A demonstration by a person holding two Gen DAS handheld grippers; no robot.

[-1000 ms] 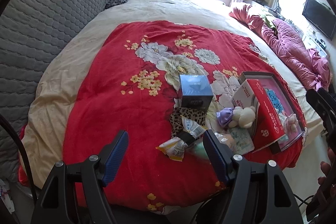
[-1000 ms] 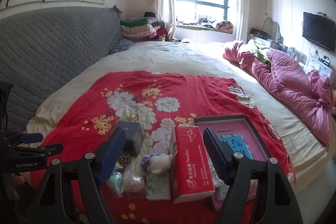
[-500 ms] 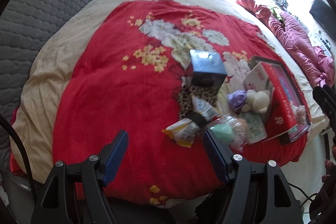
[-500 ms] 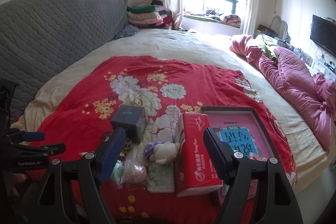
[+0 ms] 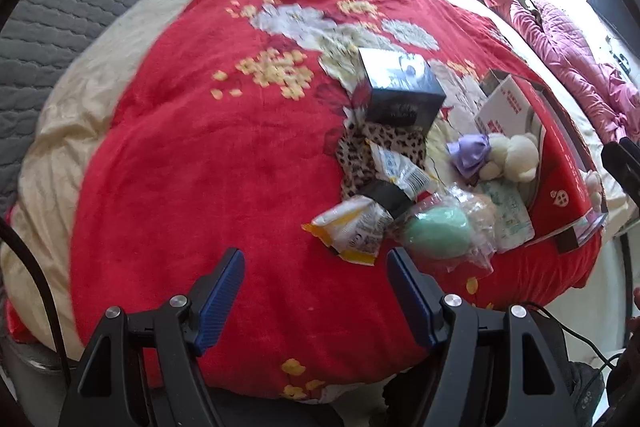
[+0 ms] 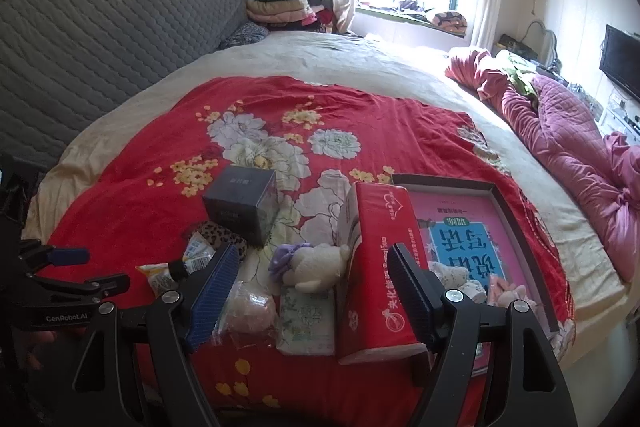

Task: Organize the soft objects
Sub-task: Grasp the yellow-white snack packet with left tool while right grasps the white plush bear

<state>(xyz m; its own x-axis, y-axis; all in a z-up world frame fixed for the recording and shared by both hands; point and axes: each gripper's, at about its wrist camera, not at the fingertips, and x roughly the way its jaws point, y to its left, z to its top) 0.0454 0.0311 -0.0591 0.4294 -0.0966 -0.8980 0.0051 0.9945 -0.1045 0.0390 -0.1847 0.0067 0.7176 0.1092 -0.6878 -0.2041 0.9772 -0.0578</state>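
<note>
A heap of items lies on the red flowered blanket [image 5: 192, 163]: a white plush toy [image 5: 514, 153] with a purple bow, a green sponge in a clear bag [image 5: 438, 237], a yellow snack packet [image 5: 354, 231], a leopard-print cloth [image 5: 374, 149] and a dark cube box [image 5: 400, 93]. My left gripper [image 5: 316, 281] hangs open above the blanket, just short of the snack packet. My right gripper [image 6: 310, 273] is open too, hovering over the plush toy [image 6: 316, 265], a pink bagged sponge [image 6: 250, 313], a tissue pack [image 6: 306, 319] and the red tissue box [image 6: 380, 267]. Neither holds anything.
An open shallow box [image 6: 484, 239] with a pink printed inside sits at the right, near the bed's edge. A crumpled pink quilt [image 6: 568, 139] lies at the far right. A grey quilted headboard [image 6: 100, 39] and folded clothes [image 6: 280, 3] stand behind.
Both grippers have sunk toward the bed and tipped further down. The heap of items now looks larger and closer in both views. Jaws have kept their width.
</note>
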